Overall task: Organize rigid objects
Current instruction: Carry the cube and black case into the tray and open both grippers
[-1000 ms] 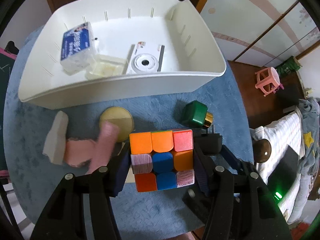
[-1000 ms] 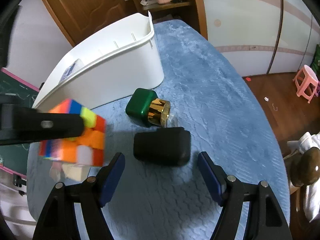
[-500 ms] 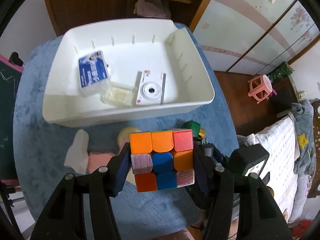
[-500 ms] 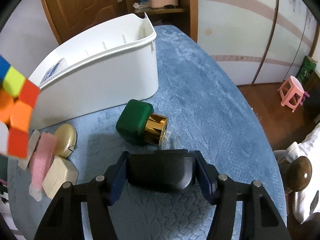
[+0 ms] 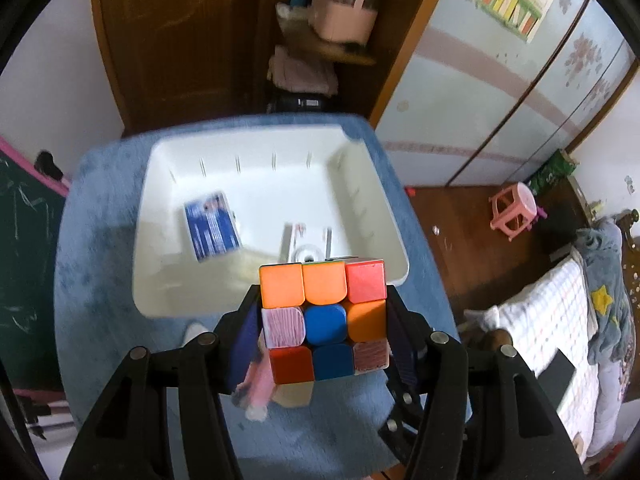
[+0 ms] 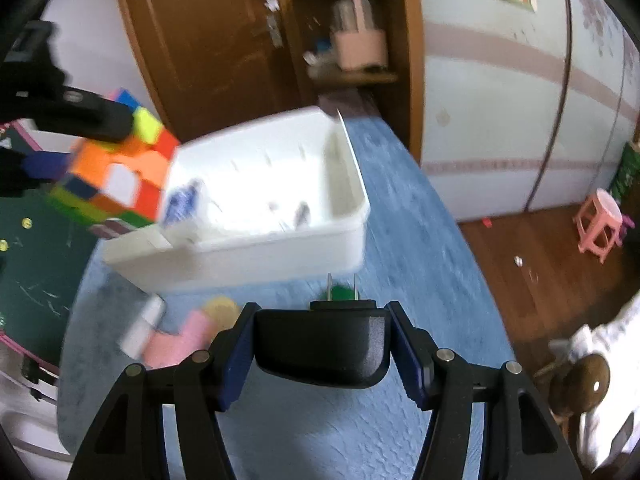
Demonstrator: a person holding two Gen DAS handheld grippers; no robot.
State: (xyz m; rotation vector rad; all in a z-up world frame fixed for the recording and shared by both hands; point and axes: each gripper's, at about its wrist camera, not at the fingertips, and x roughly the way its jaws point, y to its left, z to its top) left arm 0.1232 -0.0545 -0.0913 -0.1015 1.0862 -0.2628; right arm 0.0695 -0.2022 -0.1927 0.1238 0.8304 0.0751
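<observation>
Overhead, illegible blue-labelled box (image 5: 212, 226) in bin (image 5: 384, 216).

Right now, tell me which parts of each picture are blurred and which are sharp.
Left wrist view: the puzzle cube in the left gripper is sharp; the white bin and blue box are smeared. Right wrist view: the black plug in the right gripper is sharp; bin, cube and shelf are blurred.

A brown wooden door (image 5: 180, 36) stands beside a shelf niche (image 5: 336, 52), pale sliding wardrobe panels (image 5: 500, 92) to the right; a pink stool (image 5: 514, 210) sits on the wooden floor (image 5: 460, 236).
</observation>
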